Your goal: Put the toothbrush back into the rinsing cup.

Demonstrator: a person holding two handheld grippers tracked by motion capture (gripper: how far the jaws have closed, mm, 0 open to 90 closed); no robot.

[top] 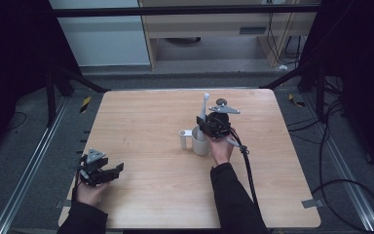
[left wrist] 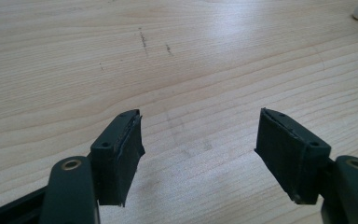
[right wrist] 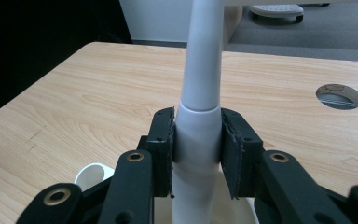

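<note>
A white electric toothbrush (right wrist: 198,116) stands upright with its lower end inside a white cup (top: 200,141) near the table's middle. My right gripper (right wrist: 196,144) is shut on the toothbrush's handle, both pads pressing its sides; in the high view the right gripper (top: 215,124) sits just above the cup, with the toothbrush (top: 204,106) rising past it. A small white cylinder (top: 182,138) stands beside the cup on its left. My left gripper (left wrist: 198,154) is open over bare wood with nothing between its pads; the left gripper (top: 102,171) rests low at the table's front left corner.
The wooden table (top: 146,190) has bare room in front and on the left. A round cable hole (right wrist: 339,96) lies in the tabletop in the right gripper view. A black cable (top: 247,168) trails from the right gripper toward the front edge. Dark frame bars and floor surround the table.
</note>
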